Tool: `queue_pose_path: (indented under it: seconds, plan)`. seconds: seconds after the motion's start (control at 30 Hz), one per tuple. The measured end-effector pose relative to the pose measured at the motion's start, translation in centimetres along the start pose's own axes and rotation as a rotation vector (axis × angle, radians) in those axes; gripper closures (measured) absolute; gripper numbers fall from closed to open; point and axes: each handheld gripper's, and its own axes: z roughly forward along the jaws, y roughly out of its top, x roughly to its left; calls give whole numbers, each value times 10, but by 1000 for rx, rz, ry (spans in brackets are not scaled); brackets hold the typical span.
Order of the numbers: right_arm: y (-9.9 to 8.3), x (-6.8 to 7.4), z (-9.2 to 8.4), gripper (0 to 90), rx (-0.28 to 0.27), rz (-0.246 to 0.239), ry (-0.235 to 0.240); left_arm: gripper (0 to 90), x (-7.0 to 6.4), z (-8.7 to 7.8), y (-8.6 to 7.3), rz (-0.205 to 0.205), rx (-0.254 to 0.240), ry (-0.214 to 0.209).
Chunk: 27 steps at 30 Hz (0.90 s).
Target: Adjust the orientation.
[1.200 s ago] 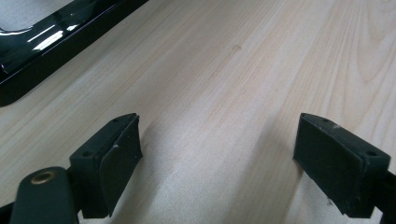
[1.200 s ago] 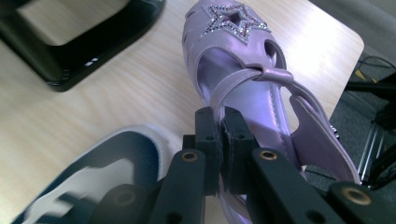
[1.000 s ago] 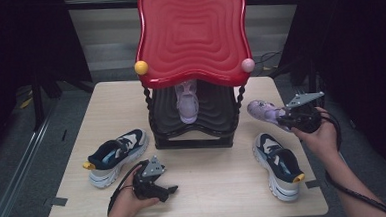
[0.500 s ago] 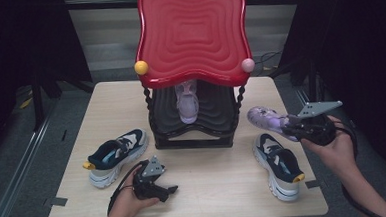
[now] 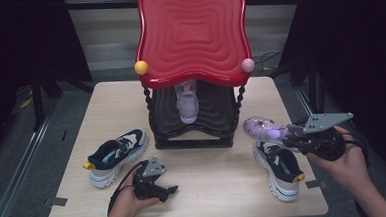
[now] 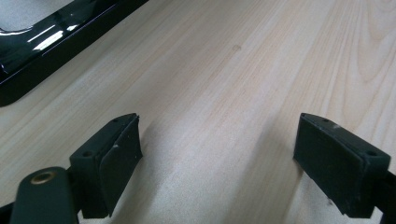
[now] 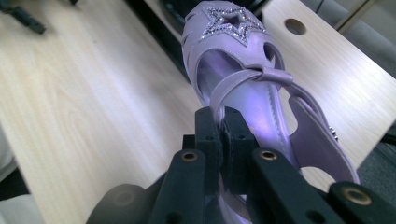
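We see the red shoe rack (image 5: 192, 43) standing at the table's (image 5: 210, 187) far edge; our right gripper (image 5: 302, 139) pinches a purple sandal (image 5: 260, 129) aloft beside it, while our left gripper (image 5: 152, 183) rests open-jawed on the wood

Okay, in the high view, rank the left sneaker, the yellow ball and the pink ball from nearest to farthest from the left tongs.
1. Left sneaker, on the table just up-left of the left tongs.
2. Yellow ball, on the red rack's left corner.
3. Pink ball, on its right corner.
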Motion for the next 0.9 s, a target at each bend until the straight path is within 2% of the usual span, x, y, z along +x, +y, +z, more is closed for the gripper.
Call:
queue_pose_path:
  seconds: [0.2,0.33,0.57,0.9]
  plan:
    - [7,25,3,863,-22,-33,60,144,0,0,0,0,0,0]
    - [11,41,11,863,-37,-48,103,144,0,0,0,0,0,0]
    - [15,61,36,863,-54,-61,162,143,0,0,0,0,0,0]
    - [10,86,70,862,-69,-53,198,143,0,0,0,1,0,2]
